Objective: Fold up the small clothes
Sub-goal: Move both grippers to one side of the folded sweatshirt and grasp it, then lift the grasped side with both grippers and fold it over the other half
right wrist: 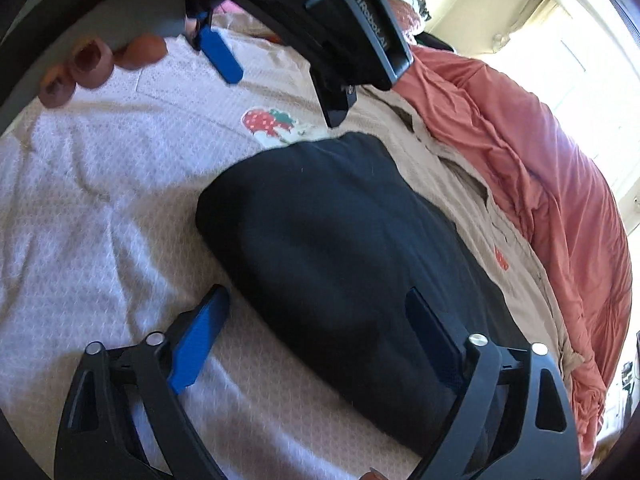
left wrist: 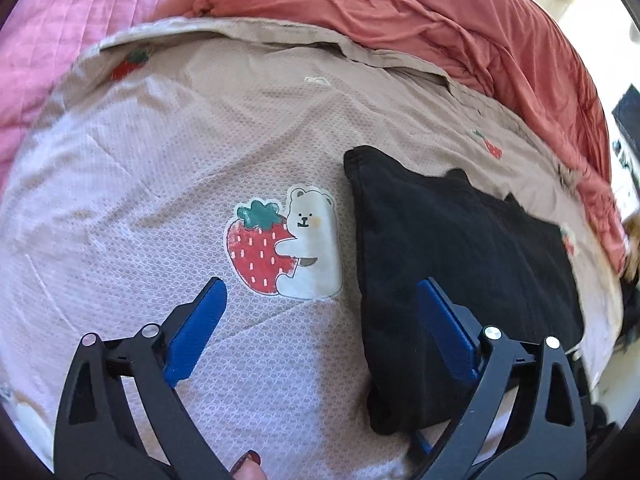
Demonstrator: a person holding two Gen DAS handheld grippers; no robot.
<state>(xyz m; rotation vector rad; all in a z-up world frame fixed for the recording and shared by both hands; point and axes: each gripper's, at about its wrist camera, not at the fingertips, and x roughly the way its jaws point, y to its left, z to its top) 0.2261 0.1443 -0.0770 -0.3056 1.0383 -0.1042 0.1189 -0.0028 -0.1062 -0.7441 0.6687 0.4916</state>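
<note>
Black garment (right wrist: 340, 248), folded, lies lengthwise toward the bed's (left wrist: 160, 160) near edge, its lower end hidden behind gripper fingers. Left gripper (left wrist: 320, 320) and right gripper (right wrist: 316, 328) both gape, gripping nothing.

A bedroom in a home: a bed (left wrist: 120, 184) spread with a beige sheet printed with a strawberry-and-bear motif (left wrist: 284, 244), a rumpled coral duvet (left wrist: 460, 28) along its far edge, a pink quilt (left wrist: 60, 40) at its far-left corner, daylight beyond.
</note>
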